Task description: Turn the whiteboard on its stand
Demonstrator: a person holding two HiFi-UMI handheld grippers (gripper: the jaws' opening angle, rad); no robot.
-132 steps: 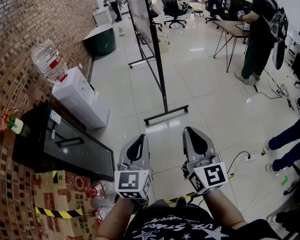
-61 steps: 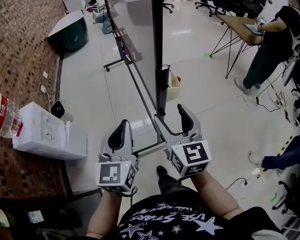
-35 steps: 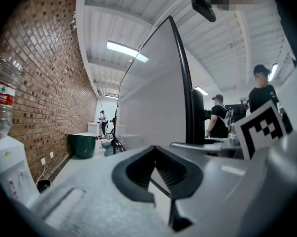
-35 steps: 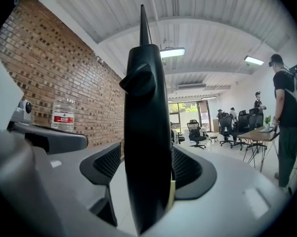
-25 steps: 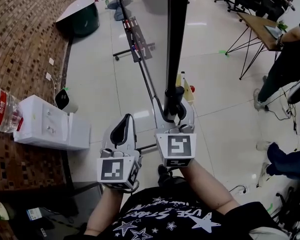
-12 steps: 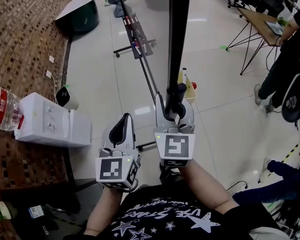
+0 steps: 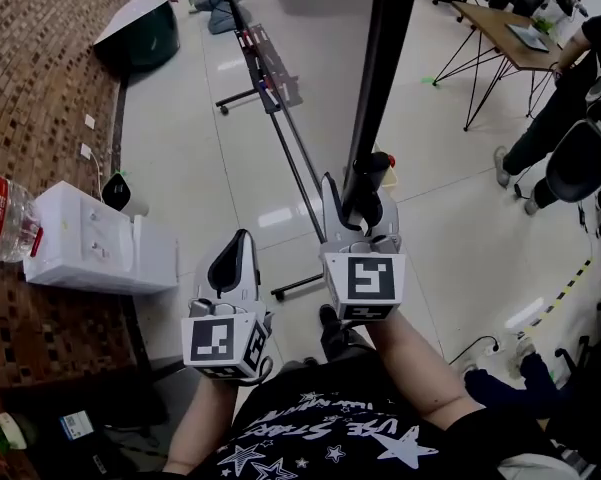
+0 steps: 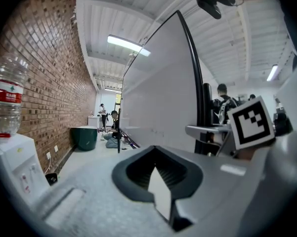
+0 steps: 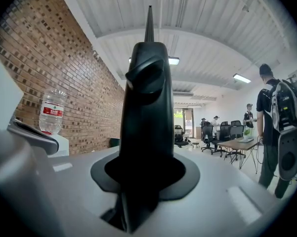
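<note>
Right tool (image 7: 361, 204) clamping whiteboard post (image 7: 383, 68), water dispenser (image 7: 90, 253) left

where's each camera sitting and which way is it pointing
Head view: on the person's head, facing steeply down; shows both forearms, left gripper, right gripper.
Left gripper view: on that gripper, along its shut jaws toward the whiteboard.
Right gripper view: on that gripper, along jaws clamped on the stand post.
Both gripper views share the water bottle.
</note>
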